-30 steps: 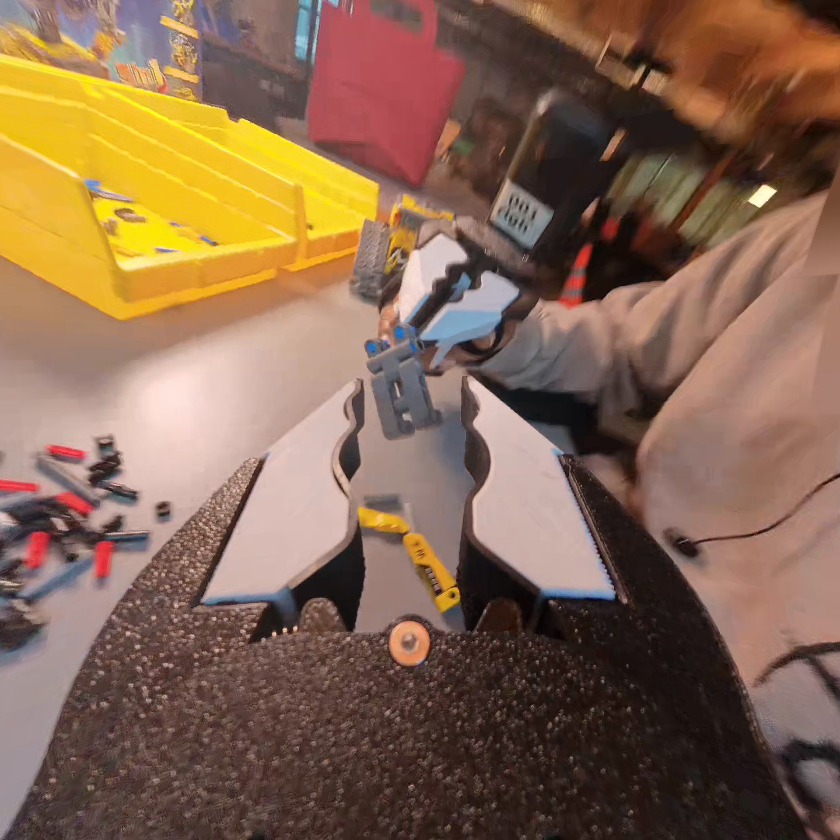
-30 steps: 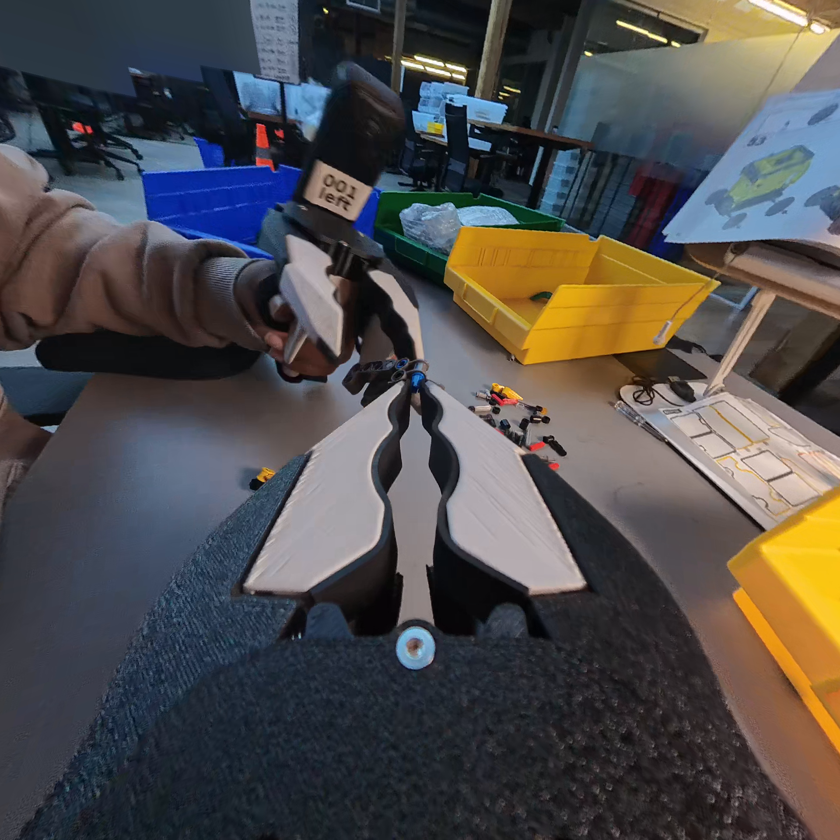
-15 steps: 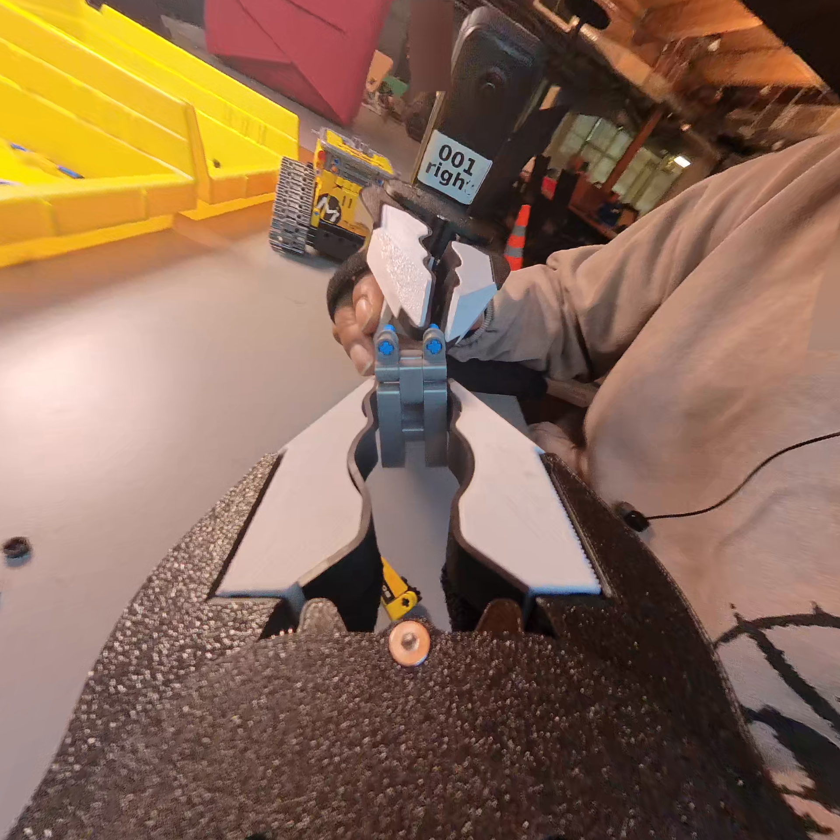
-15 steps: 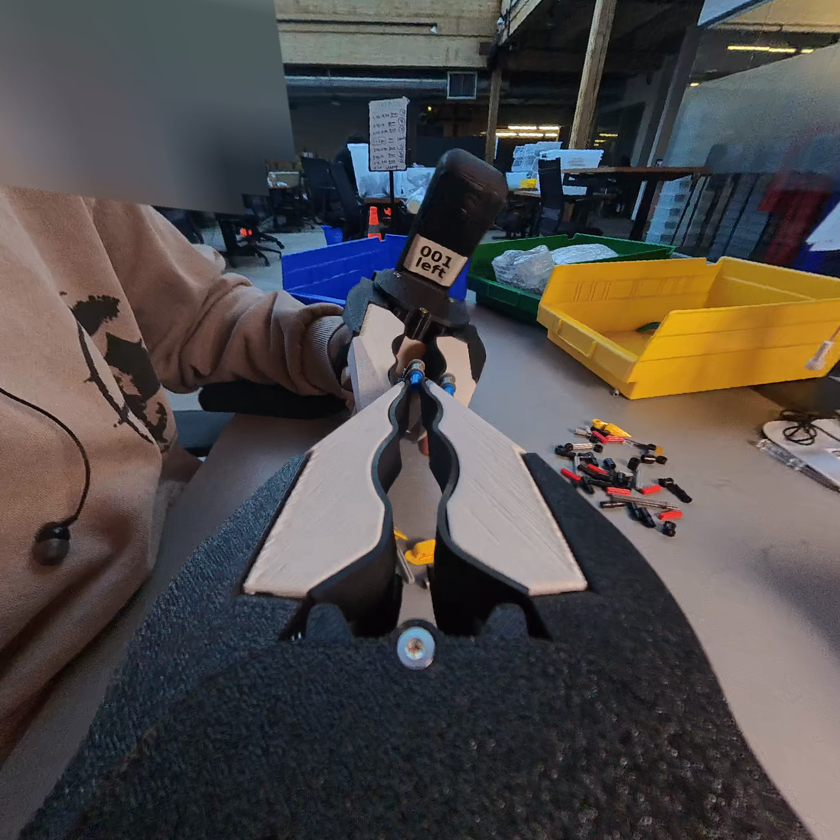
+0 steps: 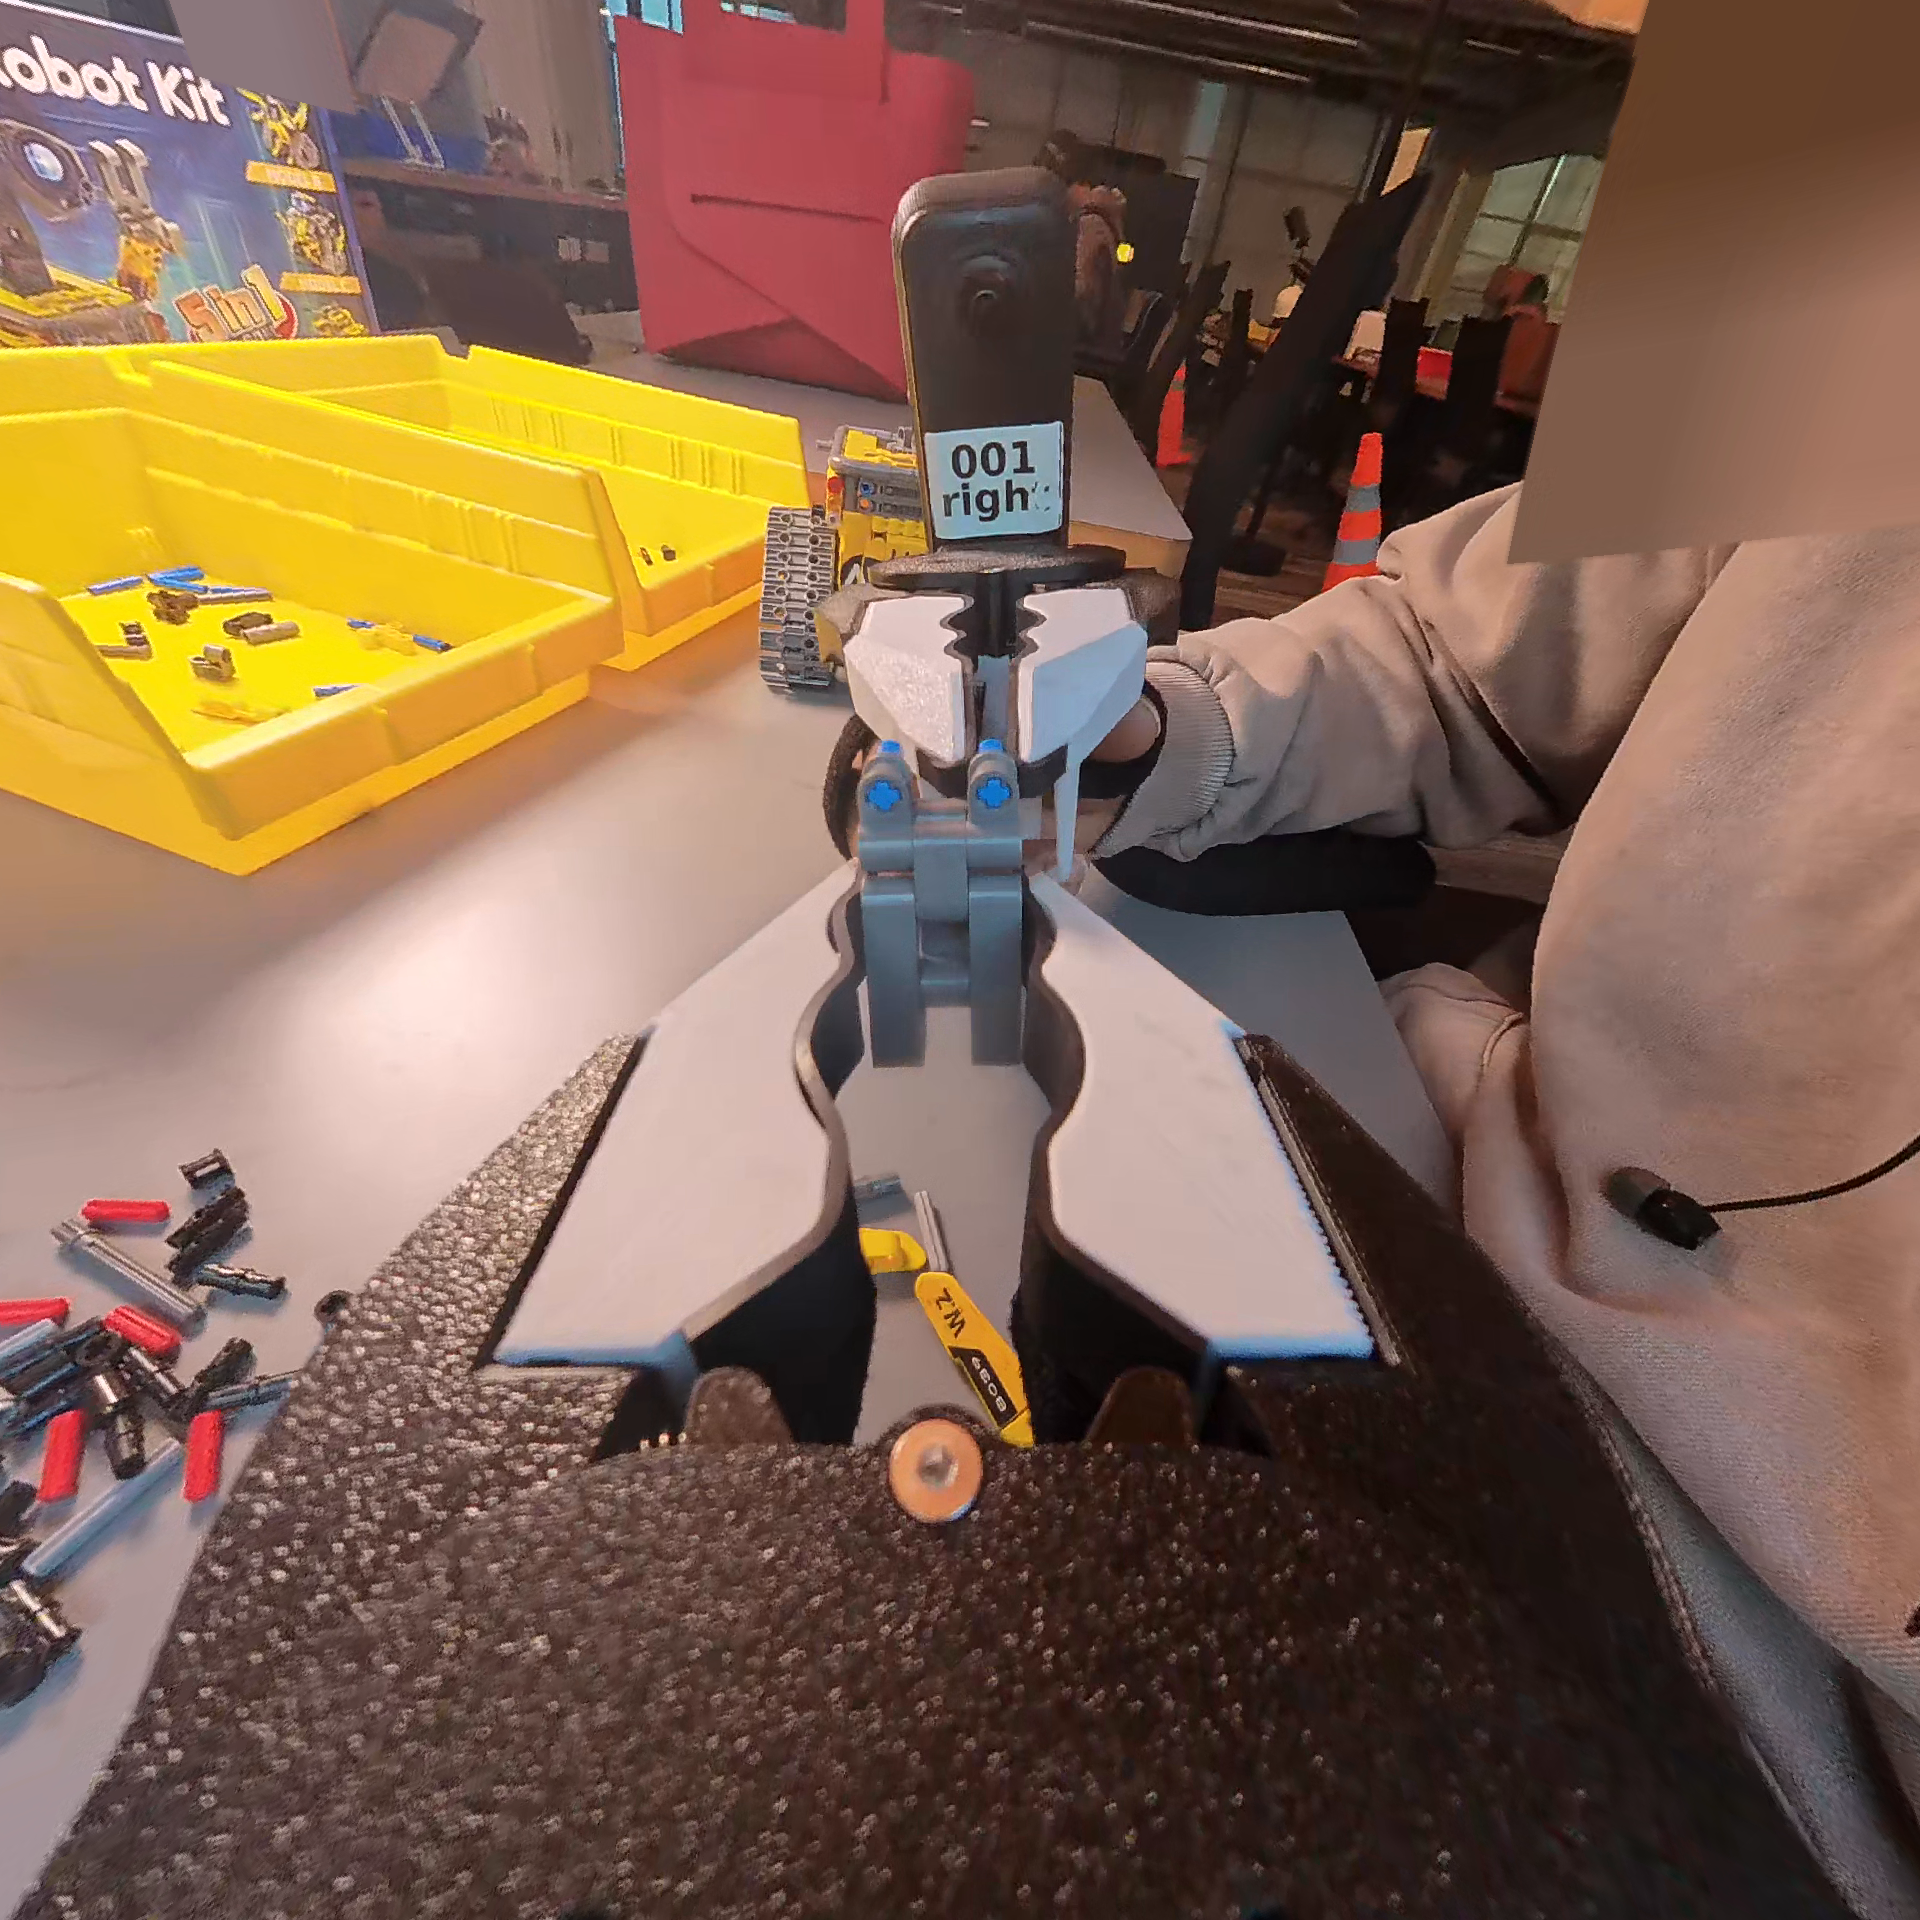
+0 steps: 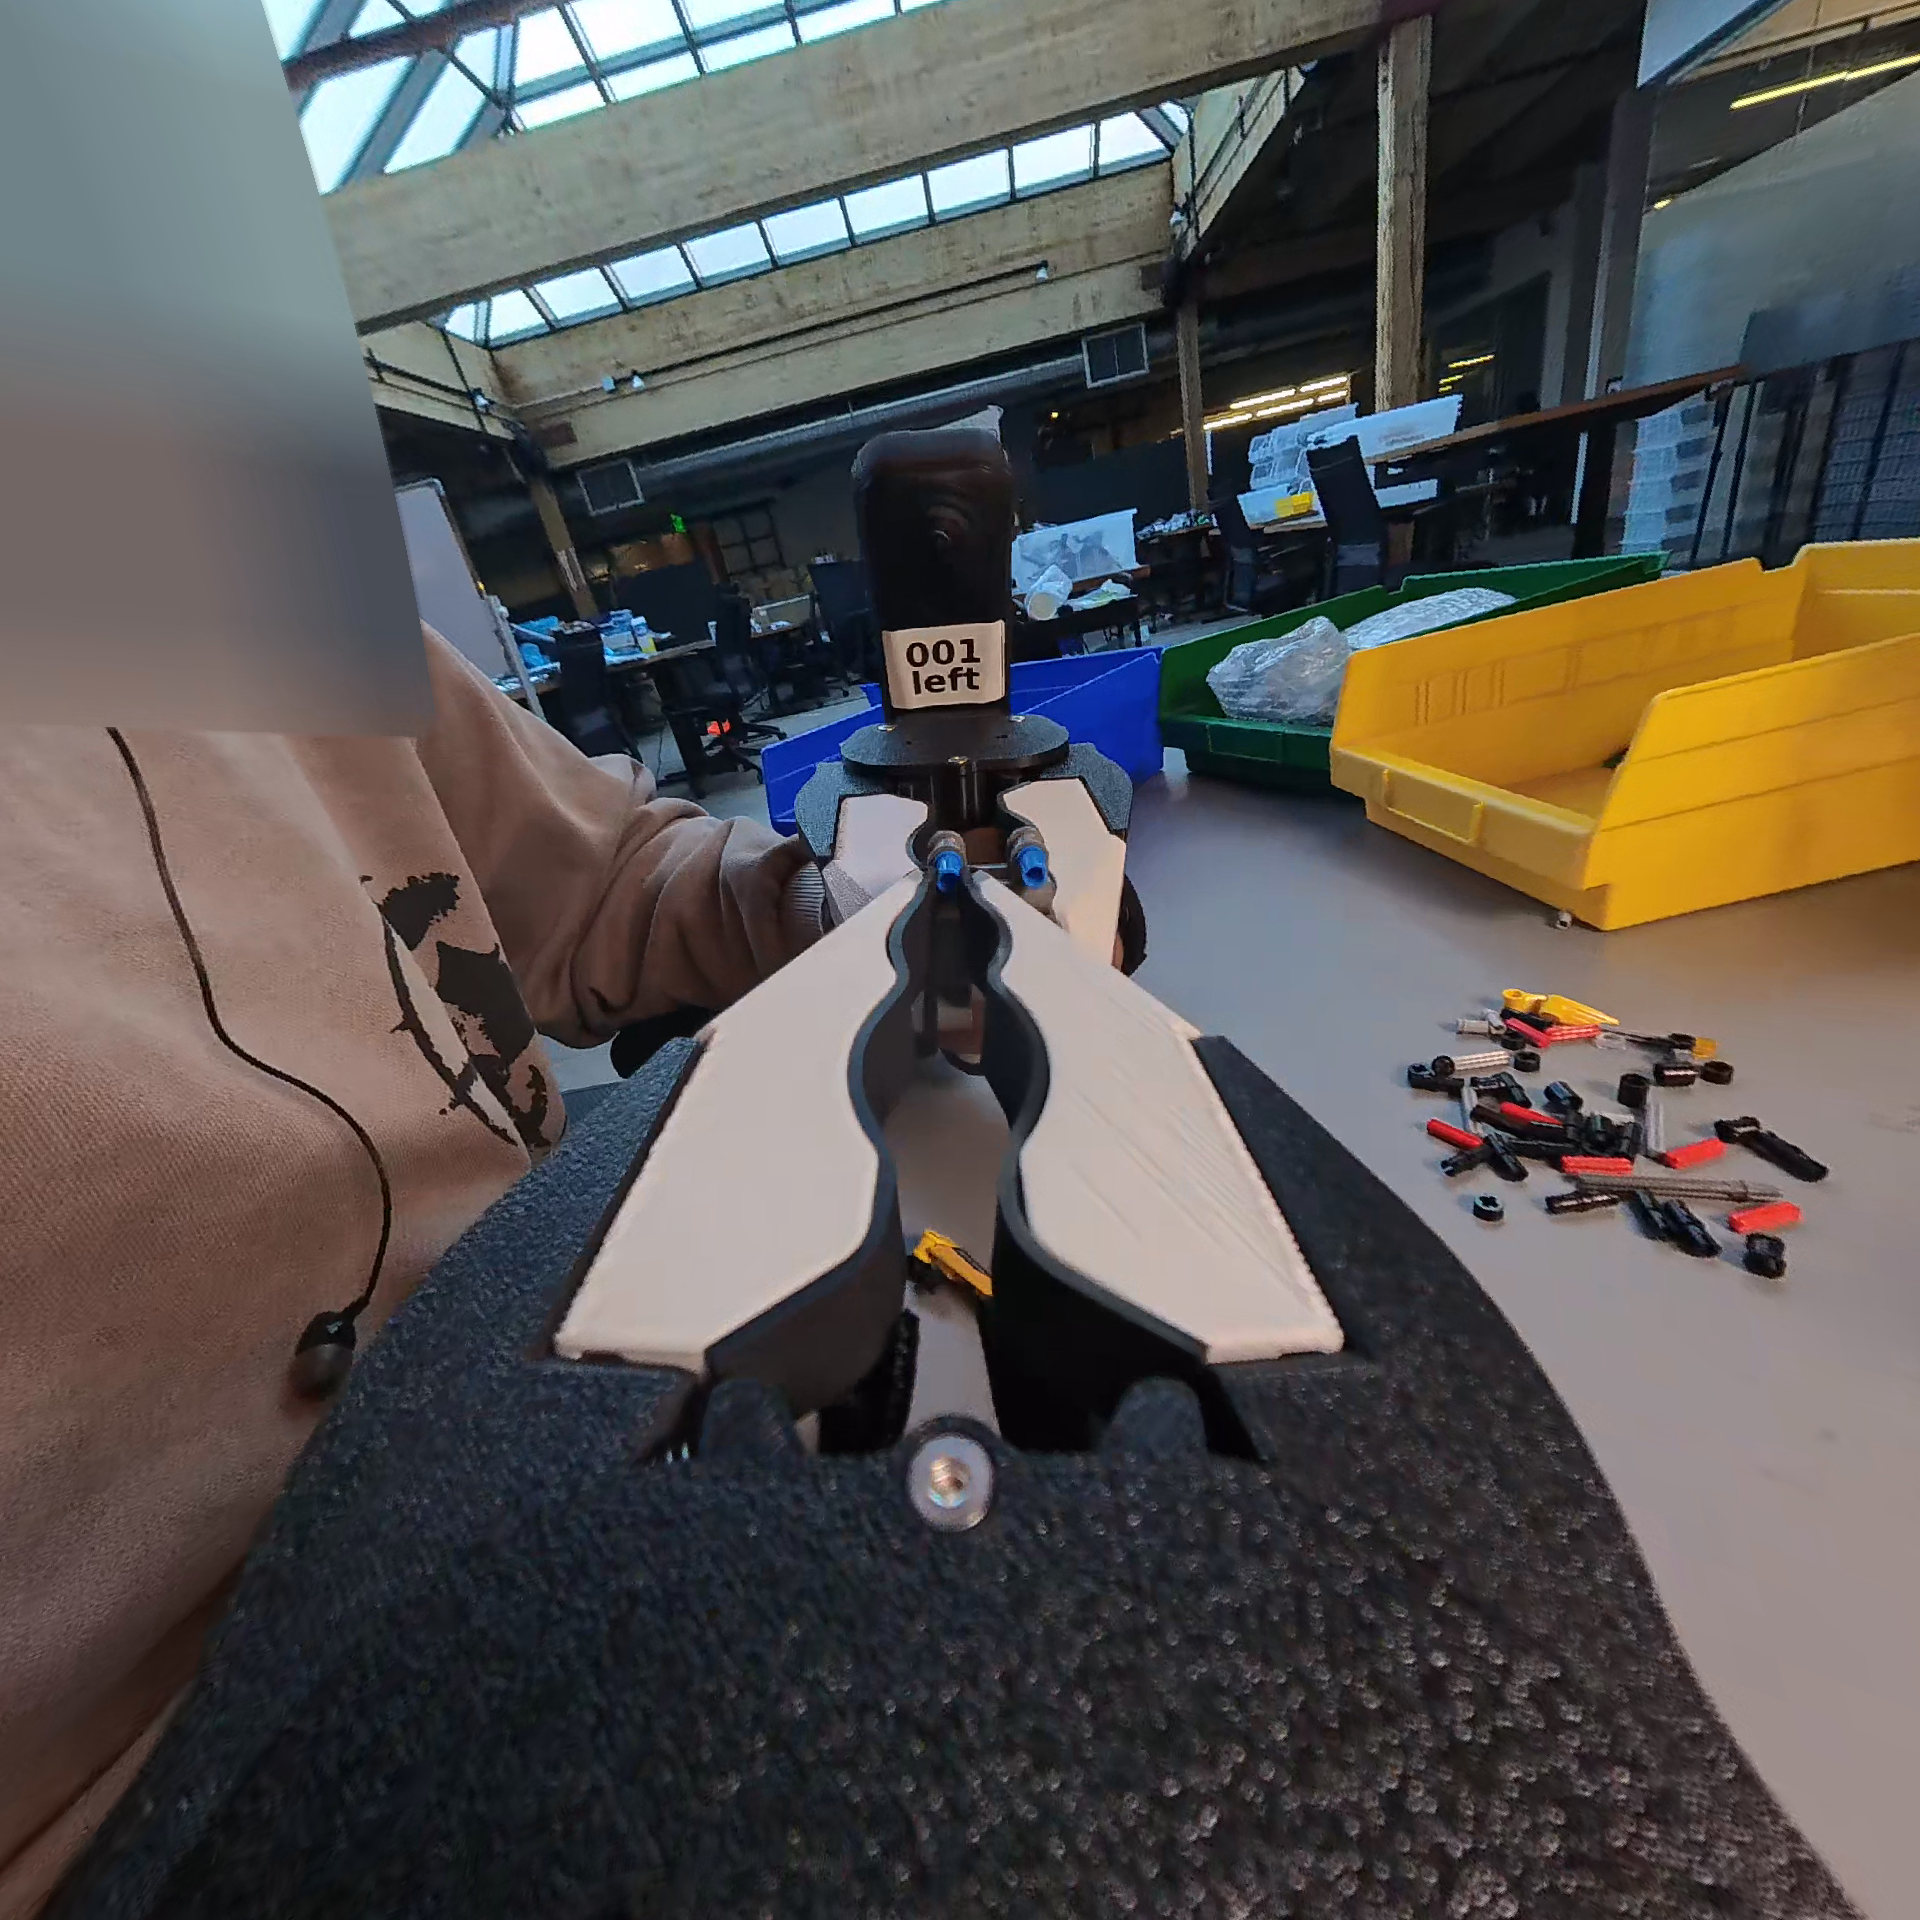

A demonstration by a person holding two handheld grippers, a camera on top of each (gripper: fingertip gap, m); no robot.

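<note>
Across the grey table (image 5: pixel 416 987), everything sits around the grey brick assembly (image 5: pixel 940 935) held above it. Beyond and left of the assembly stand yellow bins (image 5: pixel 312 499), with a printed kit box (image 5: pixel 156 208) behind them. A tracked yellow model (image 5: pixel 800 592) stands just behind the assembly. The left gripper (image 5: pixel 940 914) has its fingers closed on the assembly's lower legs. The right gripper (image 6: pixel 951 894) faces it from above, its tips pinched together at the assembly's top, beside two blue pins (image 5: pixel 883 795). Left of and below the assembly lies a scatter of red, black and grey pieces (image 5: pixel 104 1351). A yellow piece (image 5: pixel 971 1340) with small printing lies directly beneath it. Each gripper's camera post carries a white printed label (image 5: pixel 992 483).
</note>
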